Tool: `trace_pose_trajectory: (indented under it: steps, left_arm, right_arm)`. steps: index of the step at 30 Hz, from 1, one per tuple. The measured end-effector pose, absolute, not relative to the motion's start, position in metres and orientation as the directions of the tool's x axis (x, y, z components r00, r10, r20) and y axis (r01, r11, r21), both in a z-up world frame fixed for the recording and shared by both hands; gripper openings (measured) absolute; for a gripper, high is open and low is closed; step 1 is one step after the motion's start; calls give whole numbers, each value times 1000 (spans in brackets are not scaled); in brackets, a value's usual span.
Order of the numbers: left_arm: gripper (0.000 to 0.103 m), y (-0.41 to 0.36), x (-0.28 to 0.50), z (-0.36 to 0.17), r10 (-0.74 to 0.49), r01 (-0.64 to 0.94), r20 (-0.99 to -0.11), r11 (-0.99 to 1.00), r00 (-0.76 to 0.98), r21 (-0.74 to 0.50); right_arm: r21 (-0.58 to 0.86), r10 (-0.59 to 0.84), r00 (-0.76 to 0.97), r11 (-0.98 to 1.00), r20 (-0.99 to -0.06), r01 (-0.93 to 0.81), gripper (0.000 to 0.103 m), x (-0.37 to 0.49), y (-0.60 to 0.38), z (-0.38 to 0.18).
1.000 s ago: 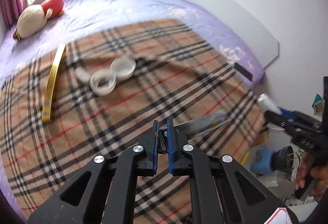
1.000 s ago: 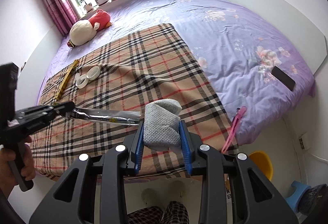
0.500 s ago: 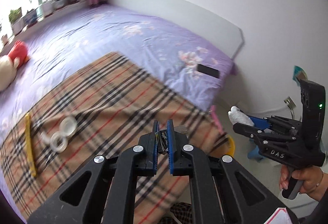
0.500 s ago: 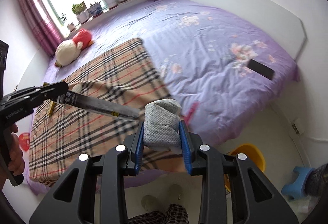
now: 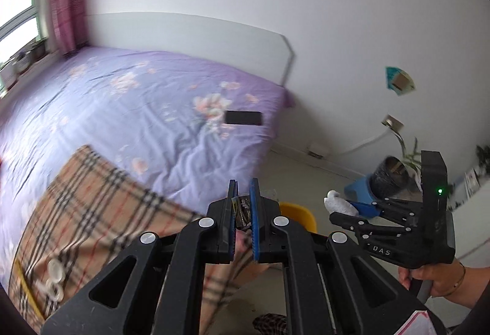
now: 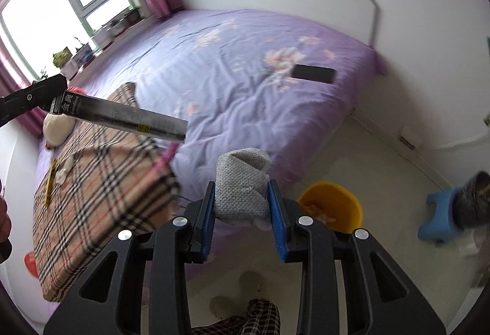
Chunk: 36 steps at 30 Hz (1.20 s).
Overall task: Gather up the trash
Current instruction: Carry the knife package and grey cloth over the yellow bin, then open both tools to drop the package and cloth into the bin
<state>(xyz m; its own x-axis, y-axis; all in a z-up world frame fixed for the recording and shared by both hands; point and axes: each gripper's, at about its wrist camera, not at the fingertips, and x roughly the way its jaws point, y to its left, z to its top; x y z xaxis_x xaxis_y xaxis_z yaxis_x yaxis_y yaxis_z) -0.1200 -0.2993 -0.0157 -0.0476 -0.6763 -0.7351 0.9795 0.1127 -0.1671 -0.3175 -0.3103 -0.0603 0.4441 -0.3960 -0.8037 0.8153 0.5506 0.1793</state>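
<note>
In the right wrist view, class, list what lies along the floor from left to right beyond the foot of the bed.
Yellow bin → blue stool → dark pot on that stool.

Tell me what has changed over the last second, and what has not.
Both grippers swung away from the plaid blanket toward the floor beside the bed, bringing the yellow bin into view. Nothing was grabbed or let go: the left gripper stays shut on the long silver wrapper, the right gripper on the grey cloth wad. The phone lies unmoved.
</note>
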Motion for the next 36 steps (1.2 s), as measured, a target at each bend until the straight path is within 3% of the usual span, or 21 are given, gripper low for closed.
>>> trace_pose_trajectory:
  steps: [11, 18, 31, 33, 36]
  left_arm:
    - [9, -370, -197, -93, -531, 981, -825, -76, -193, -180]
    - [9, -411, -250, -173, -401, 965, -879, -167, -256, -205]
    - [9, -478, -288, -322, -216, 965, -951, -191, -221, -180]
    - [10, -483, -290, -337, -199, 965, -954, -183, -222, -186]
    - [12, -487, -291, -349, -183, 969, -959, -161, -217, -189]
  right_arm:
    - [212, -377, 380, 416, -845, 884, 34, -386, -335, -118]
    - [222, -321, 340, 353, -884, 909, 34, -416, -361, -187]
    - [249, -194, 306, 273, -932, 929, 34, -436, -416, -325]
    - [261, -189, 316, 268, -930, 927, 35, -439, -421, -340]
    - [239, -202, 298, 271, -933, 932, 48, -443, -426, -348]
